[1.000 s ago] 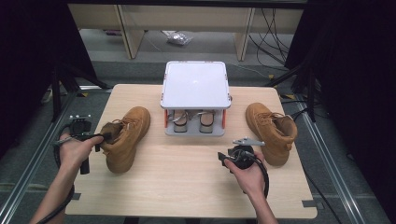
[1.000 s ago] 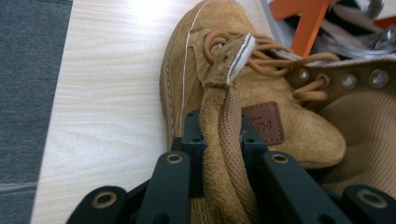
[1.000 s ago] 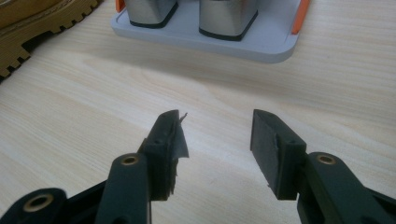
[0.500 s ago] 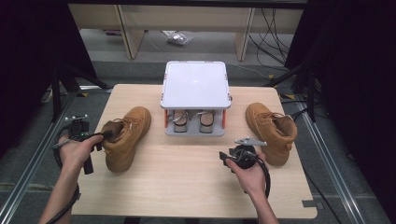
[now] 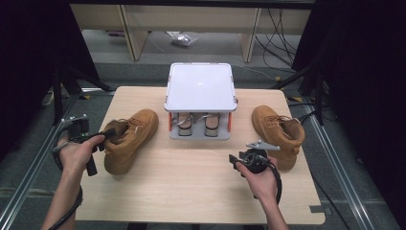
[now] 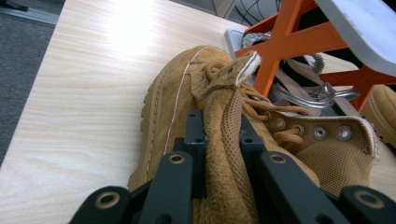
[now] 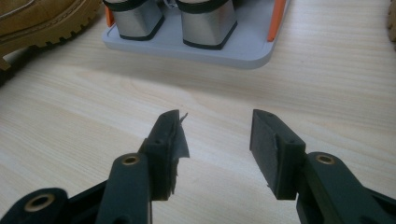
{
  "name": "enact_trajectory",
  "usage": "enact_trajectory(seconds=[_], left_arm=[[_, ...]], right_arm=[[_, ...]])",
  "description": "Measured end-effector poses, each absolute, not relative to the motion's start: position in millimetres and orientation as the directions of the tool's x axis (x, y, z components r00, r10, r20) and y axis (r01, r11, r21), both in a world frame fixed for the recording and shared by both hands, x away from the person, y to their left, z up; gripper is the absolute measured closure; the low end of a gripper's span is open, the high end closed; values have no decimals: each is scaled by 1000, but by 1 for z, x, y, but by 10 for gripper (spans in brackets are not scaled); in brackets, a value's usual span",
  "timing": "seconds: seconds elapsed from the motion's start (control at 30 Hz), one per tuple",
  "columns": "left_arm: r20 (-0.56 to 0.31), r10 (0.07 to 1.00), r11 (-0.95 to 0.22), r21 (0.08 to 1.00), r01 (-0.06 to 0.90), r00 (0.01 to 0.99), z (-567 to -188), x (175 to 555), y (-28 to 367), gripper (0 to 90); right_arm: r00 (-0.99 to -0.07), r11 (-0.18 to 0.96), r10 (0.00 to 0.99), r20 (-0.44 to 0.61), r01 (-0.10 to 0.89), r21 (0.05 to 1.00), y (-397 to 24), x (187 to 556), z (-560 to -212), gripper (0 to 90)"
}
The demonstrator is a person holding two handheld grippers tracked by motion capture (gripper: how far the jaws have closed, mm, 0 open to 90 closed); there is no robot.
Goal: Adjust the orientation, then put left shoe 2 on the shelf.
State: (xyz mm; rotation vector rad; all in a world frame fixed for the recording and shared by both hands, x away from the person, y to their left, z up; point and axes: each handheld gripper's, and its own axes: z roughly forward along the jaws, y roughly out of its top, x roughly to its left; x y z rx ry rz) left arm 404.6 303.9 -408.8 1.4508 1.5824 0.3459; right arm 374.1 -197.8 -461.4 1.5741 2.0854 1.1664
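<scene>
Left gripper view: left gripper fingers grasp the boot tongue (near tabletop left edge); right gripper fingers released

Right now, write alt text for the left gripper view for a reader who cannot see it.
The left claw pinches the tongue of a tan boot lying on a wooden table. Behind the boot stands an orange-legged rack with a grey top, and shoes sit on its lower shelf.
</scene>
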Motion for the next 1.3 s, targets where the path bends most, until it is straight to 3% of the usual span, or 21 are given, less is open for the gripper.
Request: enact_trajectory(seconds=[0.3,0.33,0.47,0.5,0.57,1.3], left_arm=[[-465,875,301,740,602,133,-399,401,306,794],[-473,870,311,745,590,139,-398,401,305,794],[-476,870,320,743,588,127,-393,403,306,794],[-480,868,325,742,587,127,-392,403,306,794],[-496,858,342,745,573,133,-391,404,305,794],[-515,844,373,761,531,146,-370,411,307,792]], right_arm=[[-362,67,901,240,663,745,-201,376,-456,540],[-394,94,890,230,651,753,-204,377,-455,540],[-362,66,898,249,671,738,-201,377,-457,540],[-396,95,888,233,654,750,-203,379,-458,541],[-368,60,892,261,670,740,-201,377,-458,543],[-381,87,895,233,660,746,-203,374,-461,544]])
